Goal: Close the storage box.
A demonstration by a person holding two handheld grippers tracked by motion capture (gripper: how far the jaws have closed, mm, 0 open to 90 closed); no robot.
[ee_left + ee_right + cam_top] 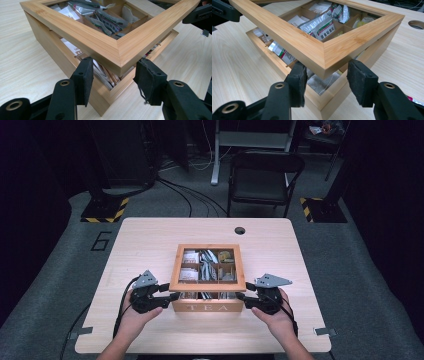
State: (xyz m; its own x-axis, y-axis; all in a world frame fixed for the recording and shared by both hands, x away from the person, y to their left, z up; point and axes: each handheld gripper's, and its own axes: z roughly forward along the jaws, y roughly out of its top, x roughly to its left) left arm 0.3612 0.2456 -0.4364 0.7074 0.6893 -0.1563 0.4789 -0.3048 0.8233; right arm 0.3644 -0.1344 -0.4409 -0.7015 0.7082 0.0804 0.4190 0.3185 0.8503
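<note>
Both grippers at the near corners of a part-raised tea box lid, hinged at the far side.

Step in hand, as judged: moving the framed bamboo lid (pixel 117 47) on the light wooden tea box marked TEA (pixel 207 307), which sits mid-worktop (pixel 150 240); keep both corners level so the frame does not twist. Left gripper (pixel 113 75) and right gripper (pixel 325 77) each straddle a lid corner with jaws part open; whether the pads press the wood cannot be told. Both hands lie low on the worktop, jaws pointing inward. Beyond, sachets (pixel 322 26) fill the compartments.
</note>
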